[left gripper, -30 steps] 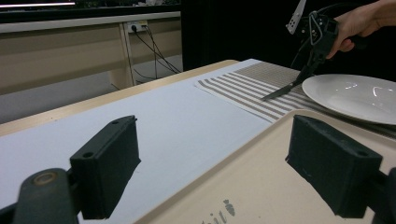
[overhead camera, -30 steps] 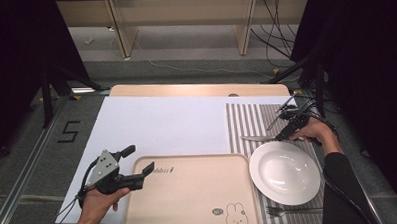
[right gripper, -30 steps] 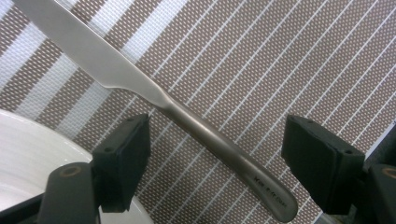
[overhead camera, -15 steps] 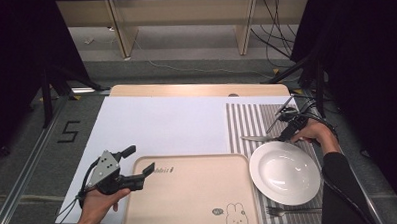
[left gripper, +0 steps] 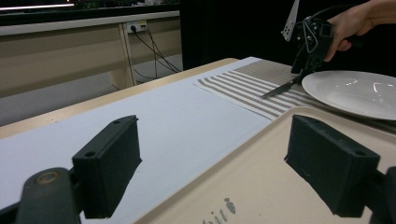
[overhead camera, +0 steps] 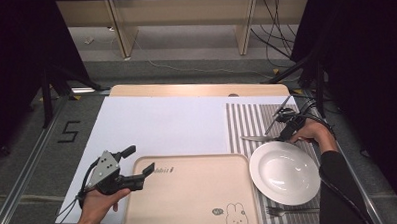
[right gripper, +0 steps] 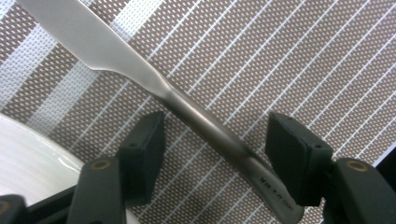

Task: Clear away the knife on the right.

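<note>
Steel, dull and grey: a table knife (right gripper: 187, 112) lies flat on the brown-and-white striped placemat (overhead camera: 247, 121), along the mat's far half, just beyond the far rim of a white plate (overhead camera: 284, 172). In the high view the blade tip points toward the mat's left edge and the handle runs under the right gripper (overhead camera: 283, 135). The right gripper view shows the handle passing between the two black jaws, which stand apart on either side of it; the jaws have just been closing, yet a gap remains between each pad and the metal, so the knife is straddled and not pinched. A curve of the plate's rim sits at the lower left of that view, close beside one jaw.

The plate rests on the near half of the placemat, near the table's right edge, and a fork (overhead camera: 285, 210) lies on the mat just past the plate's near rim.

The left gripper (overhead camera: 133, 169) hovers at the far left corner of a beige tray (overhead camera: 189, 202), which bears a printed rabbit near its near right corner. Its jaws are spread wide with nothing between them; the left gripper view has one jaw over the white sheet (overhead camera: 162, 123) covering the table and the other over the tray.
</note>
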The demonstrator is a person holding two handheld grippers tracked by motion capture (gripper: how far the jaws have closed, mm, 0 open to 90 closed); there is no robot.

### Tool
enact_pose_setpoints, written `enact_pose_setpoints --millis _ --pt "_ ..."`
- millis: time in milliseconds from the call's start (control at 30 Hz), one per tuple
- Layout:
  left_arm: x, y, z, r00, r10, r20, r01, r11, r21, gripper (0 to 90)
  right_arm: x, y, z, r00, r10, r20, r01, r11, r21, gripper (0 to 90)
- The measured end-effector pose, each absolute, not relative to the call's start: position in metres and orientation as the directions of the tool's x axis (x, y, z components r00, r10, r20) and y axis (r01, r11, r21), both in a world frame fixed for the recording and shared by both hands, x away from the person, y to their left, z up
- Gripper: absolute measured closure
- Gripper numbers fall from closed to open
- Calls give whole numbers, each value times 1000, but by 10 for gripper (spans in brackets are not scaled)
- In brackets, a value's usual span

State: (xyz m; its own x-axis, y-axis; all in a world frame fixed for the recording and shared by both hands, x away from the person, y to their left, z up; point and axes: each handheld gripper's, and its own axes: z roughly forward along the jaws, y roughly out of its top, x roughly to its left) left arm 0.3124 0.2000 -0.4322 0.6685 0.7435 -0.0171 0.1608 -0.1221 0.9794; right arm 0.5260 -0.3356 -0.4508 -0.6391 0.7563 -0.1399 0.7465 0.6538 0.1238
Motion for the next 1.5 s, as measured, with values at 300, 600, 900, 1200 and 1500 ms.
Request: enact_pose_setpoints --millis 300,600,900,1200,1500 --pt "312 201 -431 665 746 -13 164 -128 978 167 527 -331 -450 -656 744 -130 736 668 108 464" --pt "311 201 -432 666 746 -15 165 -127 978 167 527 -329 -450 -663 740 -113 734 672 93 568" --pt "311 200 -432 667 745 -11 163 -132 978 167 524 -320 -449 -693 710 -120 709 702 59 679" --pt "310 200 -431 670 743 -12 157 -126 979 167 522 -316 -449 -726 675 -128 676 736 48 788" --pt "309 200 -430 678 735 -3 138 -123 983 167 521 -314 -449 -723 677 -136 678 733 44 799"
